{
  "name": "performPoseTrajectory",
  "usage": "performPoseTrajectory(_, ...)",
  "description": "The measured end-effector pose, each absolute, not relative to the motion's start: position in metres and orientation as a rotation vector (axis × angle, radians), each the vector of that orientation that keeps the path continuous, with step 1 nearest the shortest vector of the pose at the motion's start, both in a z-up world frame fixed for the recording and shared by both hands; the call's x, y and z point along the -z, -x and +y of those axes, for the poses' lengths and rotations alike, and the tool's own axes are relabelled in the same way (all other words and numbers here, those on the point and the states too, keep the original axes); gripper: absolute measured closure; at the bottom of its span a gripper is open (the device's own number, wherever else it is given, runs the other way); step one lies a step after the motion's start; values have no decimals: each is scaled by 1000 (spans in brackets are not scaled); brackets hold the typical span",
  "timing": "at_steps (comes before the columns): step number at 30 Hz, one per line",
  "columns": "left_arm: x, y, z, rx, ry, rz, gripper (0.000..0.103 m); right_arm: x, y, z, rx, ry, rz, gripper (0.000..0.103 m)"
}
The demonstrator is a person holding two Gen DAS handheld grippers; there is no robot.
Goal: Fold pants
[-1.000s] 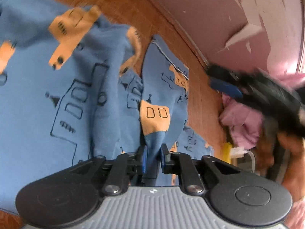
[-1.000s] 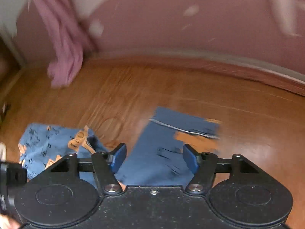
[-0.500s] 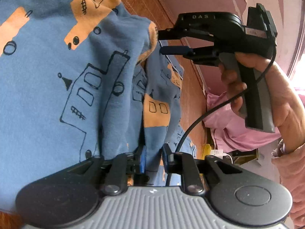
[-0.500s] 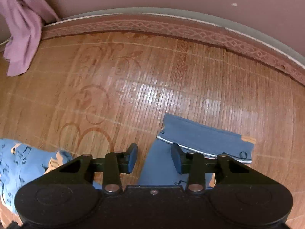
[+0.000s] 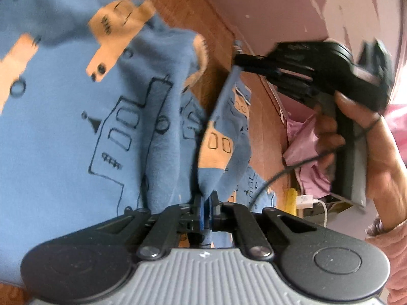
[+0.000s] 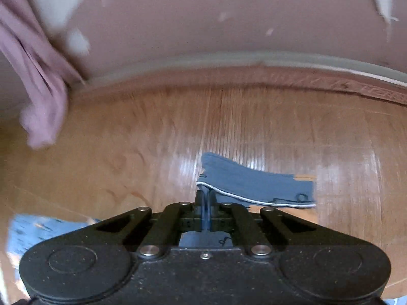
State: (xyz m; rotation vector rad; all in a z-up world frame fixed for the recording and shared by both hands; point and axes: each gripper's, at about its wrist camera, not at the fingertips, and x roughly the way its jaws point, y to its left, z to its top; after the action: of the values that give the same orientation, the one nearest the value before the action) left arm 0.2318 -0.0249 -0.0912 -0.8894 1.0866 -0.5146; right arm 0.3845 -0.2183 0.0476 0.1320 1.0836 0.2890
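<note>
Pants (image 5: 76, 117): both grippers, left gripper (image 5: 206, 203) & right gripper (image 6: 206, 204), clenched on fabric; thin bite at the cuff may slip if you tug.

Glossy wooden floor (image 6: 254, 127) carries blue printed pants (image 6: 254, 185) and pink cloth (image 6: 43, 117).

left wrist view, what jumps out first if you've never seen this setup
The blue pants with orange truck prints fill the left of the view, bunched and pinched in the shut left gripper at bottom centre. To the right, a hand holds the right gripper, clamped on the cuff edge, with a pink cloth heaped behind it.
</note>
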Motion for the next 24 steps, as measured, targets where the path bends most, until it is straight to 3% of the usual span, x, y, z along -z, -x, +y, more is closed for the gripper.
performPoseTrajectory(7,50,-221,-48,511,616,961,100,-108,-309,-306,-408,-240,791,103)
performPoseTrajectory(13,6,-198,-94,541,286,826,100,-127,-214,-365,-366,-223,568,103)
performPoseTrajectory(24,10,-140,-163,598,-256,737,100,-26,-86,-424,-60,-481,533,103)
